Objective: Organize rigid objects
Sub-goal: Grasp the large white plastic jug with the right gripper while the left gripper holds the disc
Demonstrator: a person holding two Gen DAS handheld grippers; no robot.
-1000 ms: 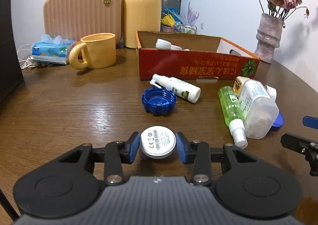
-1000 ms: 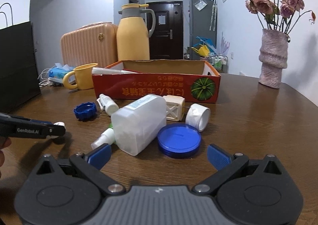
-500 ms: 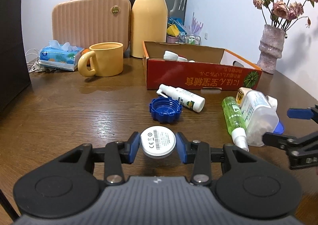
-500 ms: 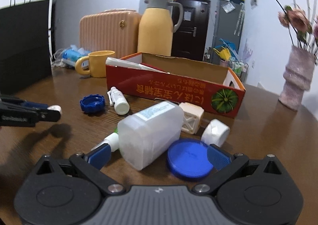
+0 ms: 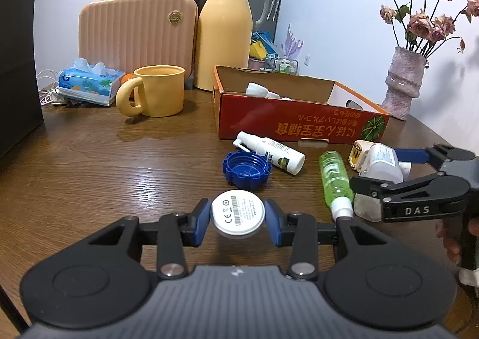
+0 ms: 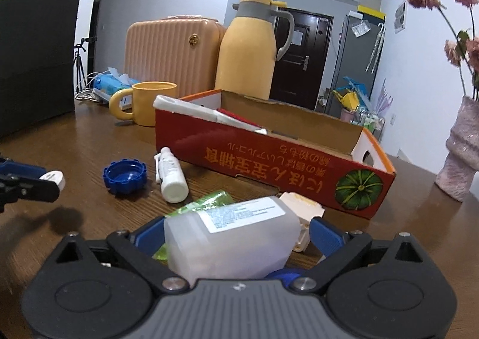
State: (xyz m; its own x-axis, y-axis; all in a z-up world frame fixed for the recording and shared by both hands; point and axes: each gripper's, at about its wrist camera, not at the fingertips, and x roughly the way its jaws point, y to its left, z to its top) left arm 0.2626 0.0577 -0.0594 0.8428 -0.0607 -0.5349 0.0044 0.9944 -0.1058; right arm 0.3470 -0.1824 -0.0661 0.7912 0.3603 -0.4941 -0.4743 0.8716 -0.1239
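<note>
My left gripper [image 5: 238,217] pinches a white disc [image 5: 238,213]; at three o'clock, my right gripper [image 6: 236,234] straddles the translucent bottle [image 6: 232,241], jaws wide, contact unclear.

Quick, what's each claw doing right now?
Left claw: shut on the white round disc.
Right claw: open around the clear plastic bottle.

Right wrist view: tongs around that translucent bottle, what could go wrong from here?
1. The translucent white plastic bottle lies against the green spray bottle and the cream square cap; closing or lifting may drag them along.
2. The right tongs are open around a wide, smooth body, so it may slip.
3. The left tongs hold a white round disc nearby; the tongs could collide.
</note>
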